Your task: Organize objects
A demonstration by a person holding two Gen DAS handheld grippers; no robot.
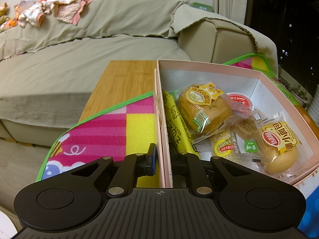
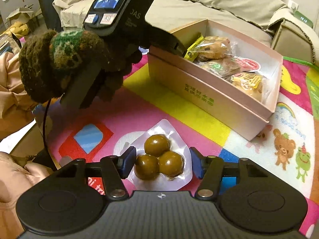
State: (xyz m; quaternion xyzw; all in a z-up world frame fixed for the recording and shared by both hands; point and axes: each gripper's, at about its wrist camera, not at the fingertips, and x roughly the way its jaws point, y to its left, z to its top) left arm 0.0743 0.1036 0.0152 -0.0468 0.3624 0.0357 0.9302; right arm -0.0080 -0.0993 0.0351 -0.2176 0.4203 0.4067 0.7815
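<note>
A pink cardboard box (image 1: 265,79) (image 2: 211,93) sits on the colourful play mat (image 1: 111,127) (image 2: 179,107). It holds several wrapped snacks, among them small bread buns (image 1: 205,111) and a yellow packet (image 1: 177,123). My left gripper (image 1: 165,159) is shut on the box's left wall, one finger inside and one outside. It shows in the right wrist view (image 2: 175,47), held by a gloved hand. A clear vacuum pack of three brown balls (image 2: 159,159) lies on the mat. My right gripper (image 2: 161,162) is open around this pack, its blue pads on either side.
A beige sofa (image 1: 89,45) stands behind the mat. A wooden board (image 1: 123,81) lies under the mat's far edge. Clothes (image 1: 51,8) lie on the sofa back. The mat to the right of the pack shows cartoon animals (image 2: 287,147).
</note>
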